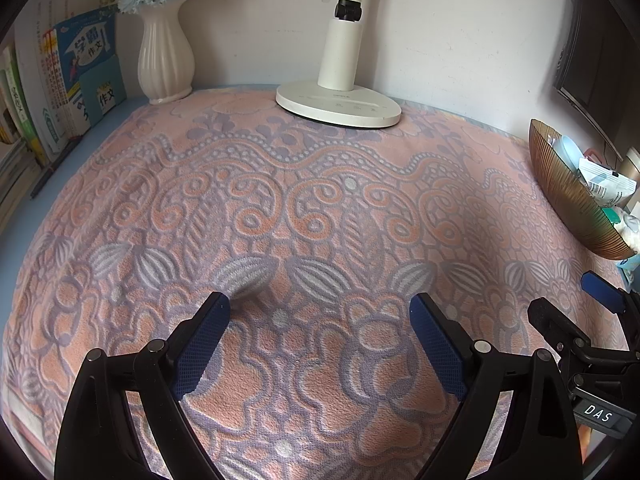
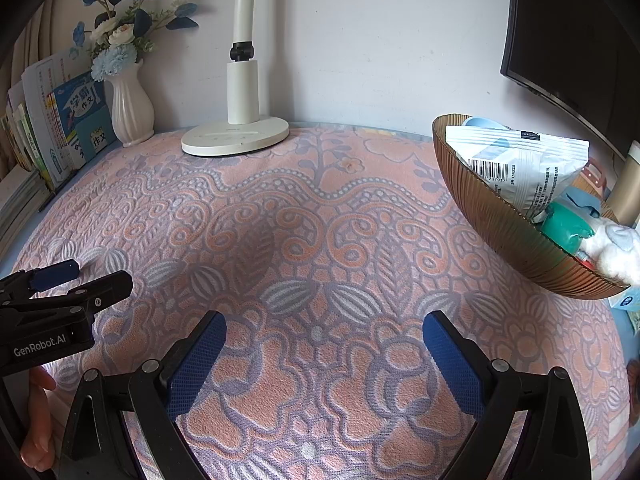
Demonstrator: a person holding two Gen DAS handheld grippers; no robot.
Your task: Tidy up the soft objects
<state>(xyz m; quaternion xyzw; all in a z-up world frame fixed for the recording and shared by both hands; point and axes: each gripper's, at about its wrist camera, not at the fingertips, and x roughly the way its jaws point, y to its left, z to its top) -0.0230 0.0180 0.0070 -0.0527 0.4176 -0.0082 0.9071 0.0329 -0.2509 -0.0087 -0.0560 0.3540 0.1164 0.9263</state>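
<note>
A pink and purple patterned towel (image 1: 304,208) (image 2: 304,232) lies spread flat over the desk. My left gripper (image 1: 319,298) hovers above its near part, open, with nothing between the blue pads. My right gripper (image 2: 325,316) is likewise open and empty above the towel. Each gripper shows in the other's view: the right gripper (image 1: 564,294) at the right edge, the left gripper (image 2: 102,274) at the left edge. A brown ribbed bowl (image 2: 500,220) (image 1: 560,188) at the right holds a white packet (image 2: 528,164), a teal item (image 2: 564,228) and a white fluffy item (image 2: 612,252).
A white lamp base (image 1: 338,106) (image 2: 236,138) stands at the back middle on the towel. A white vase (image 1: 164,56) (image 2: 132,112) with blue flowers and a row of books (image 1: 76,80) are at the back left. A dark monitor (image 2: 572,32) hangs at the right. A hand (image 2: 38,420) holds the left gripper.
</note>
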